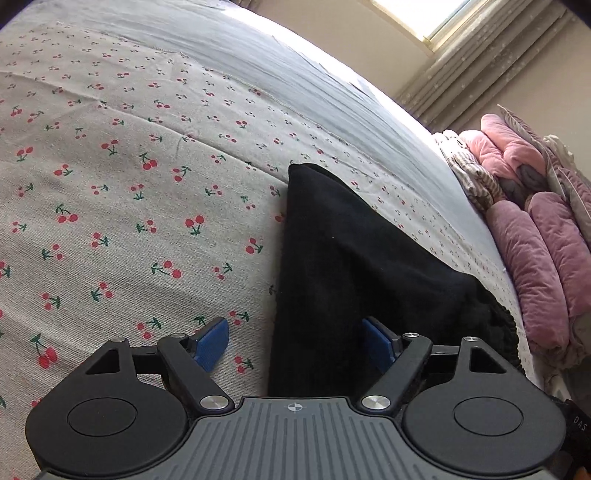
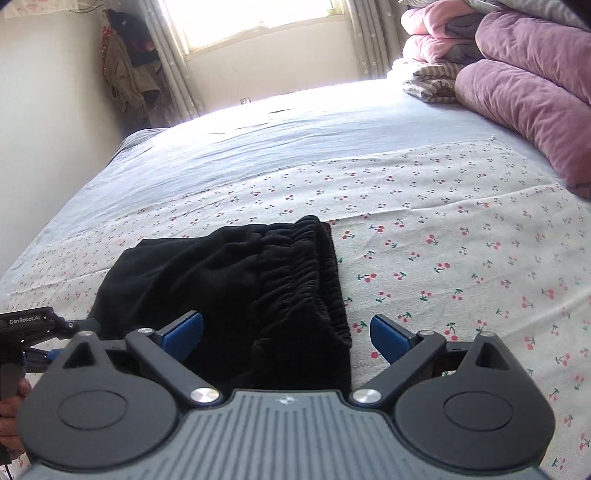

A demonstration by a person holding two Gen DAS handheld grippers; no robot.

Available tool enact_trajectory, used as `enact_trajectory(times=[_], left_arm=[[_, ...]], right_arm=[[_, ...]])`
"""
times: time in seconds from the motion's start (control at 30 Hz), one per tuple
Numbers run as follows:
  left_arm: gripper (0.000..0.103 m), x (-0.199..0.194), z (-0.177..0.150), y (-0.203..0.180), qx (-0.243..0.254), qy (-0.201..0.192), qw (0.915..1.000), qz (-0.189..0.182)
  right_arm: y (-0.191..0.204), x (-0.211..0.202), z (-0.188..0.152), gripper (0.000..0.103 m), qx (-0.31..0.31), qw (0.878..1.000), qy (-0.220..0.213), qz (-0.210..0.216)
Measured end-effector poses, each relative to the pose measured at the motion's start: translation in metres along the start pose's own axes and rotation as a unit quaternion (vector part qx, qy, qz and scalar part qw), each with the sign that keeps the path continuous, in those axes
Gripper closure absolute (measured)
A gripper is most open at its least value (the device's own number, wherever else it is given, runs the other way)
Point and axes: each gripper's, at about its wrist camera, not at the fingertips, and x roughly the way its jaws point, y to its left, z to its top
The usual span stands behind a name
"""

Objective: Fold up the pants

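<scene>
Black pants (image 2: 236,280) lie folded into a compact bundle on the cherry-print cloth (image 2: 461,258) on the bed, with the gathered elastic waistband (image 2: 291,266) on top at the right side. In the left wrist view the pants (image 1: 351,266) run away from the camera as a dark wedge. My left gripper (image 1: 295,341) is open, its left finger over the cloth and its right finger over the pants' edge. My right gripper (image 2: 286,334) is open and straddles the near right corner of the bundle. Neither holds anything. The left gripper (image 2: 33,328) shows at the far left of the right wrist view.
A pile of pink and purple quilts (image 2: 517,74) and a striped cloth (image 2: 432,83) sits at the head of the bed; it also shows in the left wrist view (image 1: 535,221). A pale blue sheet (image 2: 258,147) covers the far bed. A window and curtains (image 2: 258,22) stand behind.
</scene>
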Motion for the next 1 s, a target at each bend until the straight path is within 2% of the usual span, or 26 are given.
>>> enact_trajectory(times=[0.07, 0.13, 0.2, 0.3, 0.37, 0.4, 0.43, 0.47, 0.53, 0.63, 0.7, 0.8, 1.0], left_arm=[[0.02, 0.001, -0.001, -0.002, 0.006, -0.004, 1.0, -0.006], [0.02, 0.002, 0.0, -0.001, 0.0, -0.003, 0.9999, -0.015], [0.022, 0.002, 0.003, 0.002, -0.013, 0.0, 0.9995, -0.028], [0.022, 0.004, 0.002, 0.003, -0.03, 0.004, 0.9984, -0.048], [0.022, 0.006, -0.003, -0.003, -0.01, 0.005, 0.9985, -0.053], [0.028, 0.007, -0.006, -0.007, 0.007, 0.005, 0.9987, -0.05], [0.042, 0.008, -0.008, -0.01, 0.02, 0.007, 0.9988, -0.045], [0.047, 0.009, -0.009, -0.012, 0.026, 0.007, 0.999, -0.036], [0.06, 0.008, -0.01, -0.011, 0.025, 0.003, 0.9991, -0.034], [0.074, 0.002, -0.009, -0.009, 0.017, -0.004, 0.9989, -0.045], [0.075, -0.009, -0.007, -0.018, 0.035, -0.014, 0.9985, -0.04], [0.076, -0.035, -0.004, -0.03, 0.057, -0.038, 0.9963, -0.052], [0.076, -0.103, -0.02, -0.028, 0.068, -0.071, 0.9938, -0.052]], right_arm=[[-0.028, 0.018, -0.003, 0.017, 0.07, 0.997, 0.015, 0.01], [-0.048, 0.035, -0.011, 0.015, 0.139, 0.988, 0.029, 0.057], [-0.054, 0.043, -0.02, 0.013, 0.183, 0.979, 0.018, 0.093], [-0.044, 0.047, -0.018, 0.018, 0.167, 0.978, 0.03, 0.123], [-0.04, 0.049, -0.025, 0.018, 0.174, 0.976, 0.024, 0.127], [-0.038, 0.051, -0.027, 0.018, 0.168, 0.978, 0.023, 0.123], [-0.033, 0.052, -0.028, 0.019, 0.153, 0.981, 0.019, 0.118], [-0.025, 0.052, -0.028, 0.024, 0.13, 0.986, 0.014, 0.107], [-0.015, 0.051, -0.029, 0.052, 0.101, 0.992, 0.01, 0.077], [-0.021, 0.048, -0.029, 0.072, 0.126, 0.988, 0.01, 0.091], [-0.019, 0.045, -0.027, 0.078, 0.123, 0.988, 0.004, 0.093], [0.003, 0.029, -0.021, 0.083, 0.075, 0.994, -0.022, 0.076], [0.019, -0.023, -0.024, 0.085, 0.06, 0.99, -0.062, 0.116]])
